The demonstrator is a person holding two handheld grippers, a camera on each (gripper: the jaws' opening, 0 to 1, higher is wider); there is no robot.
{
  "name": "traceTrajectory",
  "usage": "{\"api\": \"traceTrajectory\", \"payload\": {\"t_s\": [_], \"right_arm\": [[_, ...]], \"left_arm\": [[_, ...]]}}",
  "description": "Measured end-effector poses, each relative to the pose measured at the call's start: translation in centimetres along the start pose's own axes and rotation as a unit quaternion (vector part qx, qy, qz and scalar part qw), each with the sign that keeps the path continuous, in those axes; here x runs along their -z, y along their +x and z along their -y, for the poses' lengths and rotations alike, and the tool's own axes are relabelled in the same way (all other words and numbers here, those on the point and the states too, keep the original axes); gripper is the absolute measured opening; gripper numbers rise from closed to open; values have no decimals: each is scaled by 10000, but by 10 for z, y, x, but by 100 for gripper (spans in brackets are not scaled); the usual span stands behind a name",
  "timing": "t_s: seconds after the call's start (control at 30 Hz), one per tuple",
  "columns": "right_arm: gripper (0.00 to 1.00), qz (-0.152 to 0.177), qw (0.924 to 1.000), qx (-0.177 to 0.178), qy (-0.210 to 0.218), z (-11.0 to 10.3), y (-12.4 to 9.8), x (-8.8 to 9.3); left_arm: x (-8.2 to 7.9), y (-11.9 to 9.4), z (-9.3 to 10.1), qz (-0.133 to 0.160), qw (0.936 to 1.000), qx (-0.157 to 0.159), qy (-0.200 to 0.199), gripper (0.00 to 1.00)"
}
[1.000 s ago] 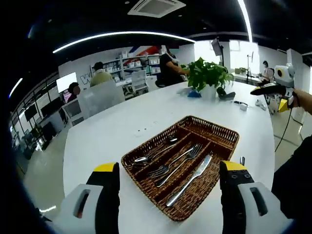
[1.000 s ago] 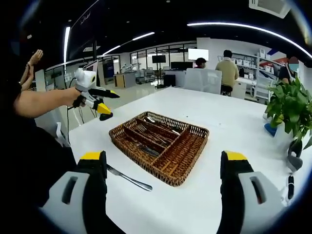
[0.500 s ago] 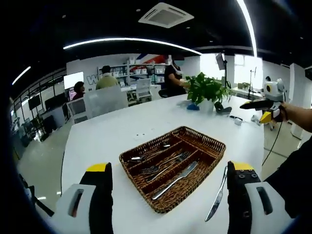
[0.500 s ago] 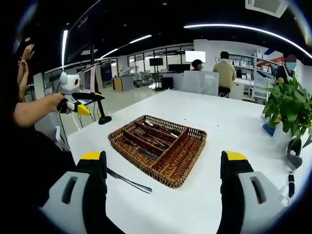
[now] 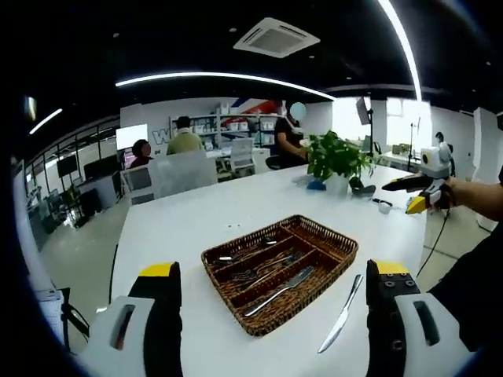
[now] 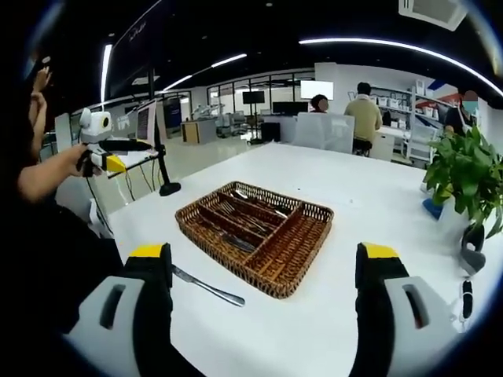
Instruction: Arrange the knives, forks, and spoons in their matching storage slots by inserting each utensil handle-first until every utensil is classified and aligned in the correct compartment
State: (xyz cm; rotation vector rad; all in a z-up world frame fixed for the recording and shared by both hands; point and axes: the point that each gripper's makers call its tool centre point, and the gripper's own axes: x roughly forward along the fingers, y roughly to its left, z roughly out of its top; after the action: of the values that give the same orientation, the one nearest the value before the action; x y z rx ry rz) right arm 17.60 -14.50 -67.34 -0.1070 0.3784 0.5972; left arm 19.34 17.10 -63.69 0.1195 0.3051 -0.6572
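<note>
My left gripper [image 5: 269, 314] and right gripper [image 6: 265, 294] are both spread, empty. One knife [image 5: 341, 314] lies beside the tray [image 5: 277, 269]; another inside.

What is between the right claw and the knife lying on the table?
Nothing visible: the knife lies on bare white table just ahead of the open right claw, beside the wicker tray.

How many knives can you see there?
2. One silver table knife lies in the brown wicker cutlery tray, in the slot nearest the other knife. The loose silver table knife lies on the white table beside it. Others may be hidden.
</note>
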Motion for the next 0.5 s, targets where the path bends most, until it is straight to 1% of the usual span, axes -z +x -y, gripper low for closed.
{"api": "traceTrajectory", "payload": {"t_s": [0.1,0.2,0.33,0.47,0.5], "right_arm": [[100,49,10000,19,58,0,-1,-1],[100,32,10000,72,17,2,-3,1],[100,148,9998,90,81,3,-5,1],[100,148,9997,154,117,6,-10,1],[100,150,9997,157,109,7,-11,1]], "left_arm": [[4,-2,-3,-71,9999,-89,117,100],[6,-5,-3,-122,9997,-105,176,100],[3,-10,-3,-63,9997,-120,189,100],[4,-12,-5,-128,9993,-155,319,99],[3,-13,-5,-102,9993,-171,326,99]]}}
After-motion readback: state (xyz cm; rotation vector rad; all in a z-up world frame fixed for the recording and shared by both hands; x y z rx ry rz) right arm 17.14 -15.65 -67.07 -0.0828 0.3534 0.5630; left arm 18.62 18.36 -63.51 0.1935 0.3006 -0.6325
